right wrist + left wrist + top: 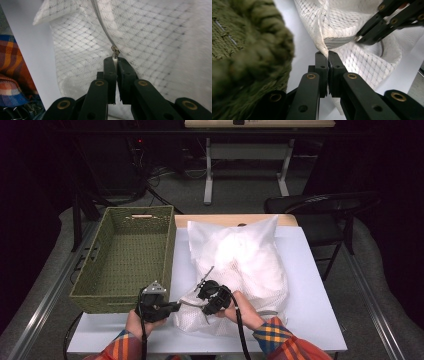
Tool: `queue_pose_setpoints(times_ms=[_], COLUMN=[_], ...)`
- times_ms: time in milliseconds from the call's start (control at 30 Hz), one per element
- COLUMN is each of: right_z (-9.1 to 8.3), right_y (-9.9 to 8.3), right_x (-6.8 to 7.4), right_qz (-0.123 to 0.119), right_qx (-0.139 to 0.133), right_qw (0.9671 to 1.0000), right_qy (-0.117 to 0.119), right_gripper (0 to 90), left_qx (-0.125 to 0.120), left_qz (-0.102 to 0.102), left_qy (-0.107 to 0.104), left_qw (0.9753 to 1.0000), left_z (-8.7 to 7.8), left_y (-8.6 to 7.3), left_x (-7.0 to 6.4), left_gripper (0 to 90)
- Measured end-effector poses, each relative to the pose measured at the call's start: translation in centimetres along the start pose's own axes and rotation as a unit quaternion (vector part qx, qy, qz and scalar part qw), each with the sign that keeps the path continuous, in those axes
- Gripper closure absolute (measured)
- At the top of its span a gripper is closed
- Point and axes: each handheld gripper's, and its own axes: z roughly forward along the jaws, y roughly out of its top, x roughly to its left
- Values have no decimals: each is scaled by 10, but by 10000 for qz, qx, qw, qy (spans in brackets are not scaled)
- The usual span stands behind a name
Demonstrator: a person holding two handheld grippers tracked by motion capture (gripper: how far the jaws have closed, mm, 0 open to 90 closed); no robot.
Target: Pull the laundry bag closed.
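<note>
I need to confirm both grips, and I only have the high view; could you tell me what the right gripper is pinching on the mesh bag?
Observer: The right gripper is shut on the zipper pull of the mesh bag.
Operator: Thank you. What does the left one hold?
Observer: The left gripper is shut on the bag's edge by the grey zipper tape.
Operator: How close is the basket to it?
Observer: In the left gripper view, the basket rim sits right beside the jaws, with a strip of bare white table between it and the bag.
</note>
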Motion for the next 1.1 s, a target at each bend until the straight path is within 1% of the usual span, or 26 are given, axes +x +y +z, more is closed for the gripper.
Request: queue_pose_setpoints(times_ms=[33,233,367,400,567,667,700,767,800,867,900,1033,1100], right_z=[-2,-12,-15,-16,-16,-15,-15,-15,-15,-15,-16,-23,-27], right_y=[-1,-8,-12,-13,-17,-17,-17,-17,-18,-19,-21,-31,-36], right_x=[-1,-3,-4,-4,-8,-7,-7,-6,-6,-7,-9,-16,-20], right_qz=[-20,30,16,1,73,79,69,58,61,47,43,232,283], right_qx=[23,38,34,4,57,101,109,147,145,226,218,216,199], right_qw=[10000,9999,10000,10000,9999,9999,9999,9998,9997,9993,9991,9987,9985], right_qy=[-19,-112,-71,-71,-45,-55,-57,-130,-179,-304,-360,-387,-414], right_gripper=[866,866,866,866,866,866,866,866,866,866,866,866,866], left_qx=[-4,32,24,26,87,83,60,7,6,18,26,70,76], left_qz=[-5,0,33,34,44,31,24,12,6,17,-22,-10,-18], left_qy=[4,68,80,80,65,86,125,176,185,225,218,205,208], left_qw=[10000,10000,10000,10000,9999,9999,9999,9998,9998,9997,9998,9998,9998], left_z=[0,0,0,0,0,0,0,0,-1,-2,-2,-1,-1], left_y=[0,0,0,0,0,0,0,0,0,0,-1,-1,-1], left_x=[0,1,0,0,0,0,0,0,0,1,2,3,3], left_gripper=[875,874,874,874,874,874,875,876,876,877,877,877,876])
